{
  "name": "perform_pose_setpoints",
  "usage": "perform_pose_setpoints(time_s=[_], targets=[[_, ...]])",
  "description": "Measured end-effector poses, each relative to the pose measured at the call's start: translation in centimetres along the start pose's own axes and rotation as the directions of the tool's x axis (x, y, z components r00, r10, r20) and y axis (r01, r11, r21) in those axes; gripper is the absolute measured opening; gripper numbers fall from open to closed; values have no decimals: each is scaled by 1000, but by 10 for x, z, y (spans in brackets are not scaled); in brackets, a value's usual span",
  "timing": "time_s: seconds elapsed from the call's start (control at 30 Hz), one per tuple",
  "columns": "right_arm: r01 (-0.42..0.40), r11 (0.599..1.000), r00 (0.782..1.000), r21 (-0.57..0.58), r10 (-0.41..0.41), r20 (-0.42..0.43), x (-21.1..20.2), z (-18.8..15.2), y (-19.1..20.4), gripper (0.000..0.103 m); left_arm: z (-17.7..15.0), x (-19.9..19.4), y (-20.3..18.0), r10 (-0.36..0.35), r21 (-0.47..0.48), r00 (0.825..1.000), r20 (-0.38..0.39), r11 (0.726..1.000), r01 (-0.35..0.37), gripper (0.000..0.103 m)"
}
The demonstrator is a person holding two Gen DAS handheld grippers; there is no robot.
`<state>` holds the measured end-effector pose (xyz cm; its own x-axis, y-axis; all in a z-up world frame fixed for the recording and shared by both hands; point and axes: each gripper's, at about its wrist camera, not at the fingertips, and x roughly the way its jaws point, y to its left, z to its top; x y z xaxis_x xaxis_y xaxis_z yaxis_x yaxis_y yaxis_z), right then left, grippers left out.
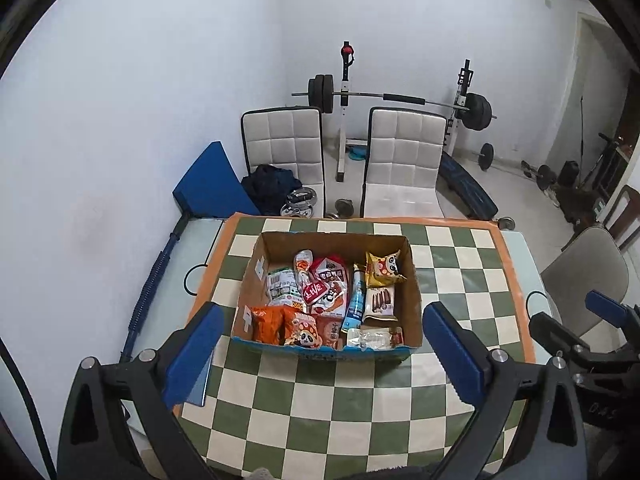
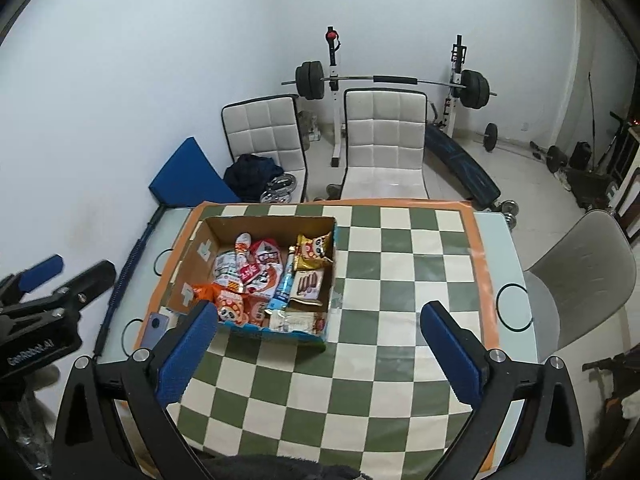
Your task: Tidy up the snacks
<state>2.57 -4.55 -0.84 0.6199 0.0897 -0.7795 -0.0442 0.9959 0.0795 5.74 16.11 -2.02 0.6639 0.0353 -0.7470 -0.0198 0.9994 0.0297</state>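
From the left wrist we see our left gripper (image 1: 320,344) spread wide and empty above the open brown cardboard box (image 1: 414,280) of mixed snack packets (image 1: 326,292) on the green-and-cream checkered mat (image 1: 320,400).

From the right wrist, our right gripper (image 2: 318,340) is likewise spread and empty, with the box to its left. Nothing lies loose on the mat, so we judge the sorting about done; any next move means reaching down into the box.

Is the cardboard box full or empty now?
Nearly full. The box is open on top, and snack packets cover almost its whole floor; none lies outside it on the checked cloth.

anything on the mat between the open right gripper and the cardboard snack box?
Nothing. In the right wrist view only bare green-and-cream checkered mat lies between the right gripper and the cardboard snack box, which sits ahead and to its left.
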Motion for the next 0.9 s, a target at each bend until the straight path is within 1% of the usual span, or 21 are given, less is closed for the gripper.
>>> perform_pose_setpoints(time_s=[0.03, 0.13, 0.23, 0.57, 0.9], targets=[[13, 1000, 1000, -2, -13, 0, 3, -1, 0, 103, 0, 3, -1, 7, 1, 1000, 0, 1000, -7, 102], [10, 1000, 1000, 15, -10, -5, 10, -2, -1, 103, 0, 8, -1, 16, -1, 1000, -9, 1000, -16, 102], [30, 999, 1000, 14, -30, 7, 13, -1, -2, 103, -1, 13, -1, 11, -4, 1000, -19, 1000, -11, 102], [43, 999, 999, 32, -44, 27, 17, 3, -4, 103, -2, 21, 0, 7, -1, 999, -45, 1000, -7, 102], [45, 998, 999, 40, -45, 12, 24, 6, -5, 103, -1, 26, 3, 4, -2, 999, -50, 1000, -5, 102]])
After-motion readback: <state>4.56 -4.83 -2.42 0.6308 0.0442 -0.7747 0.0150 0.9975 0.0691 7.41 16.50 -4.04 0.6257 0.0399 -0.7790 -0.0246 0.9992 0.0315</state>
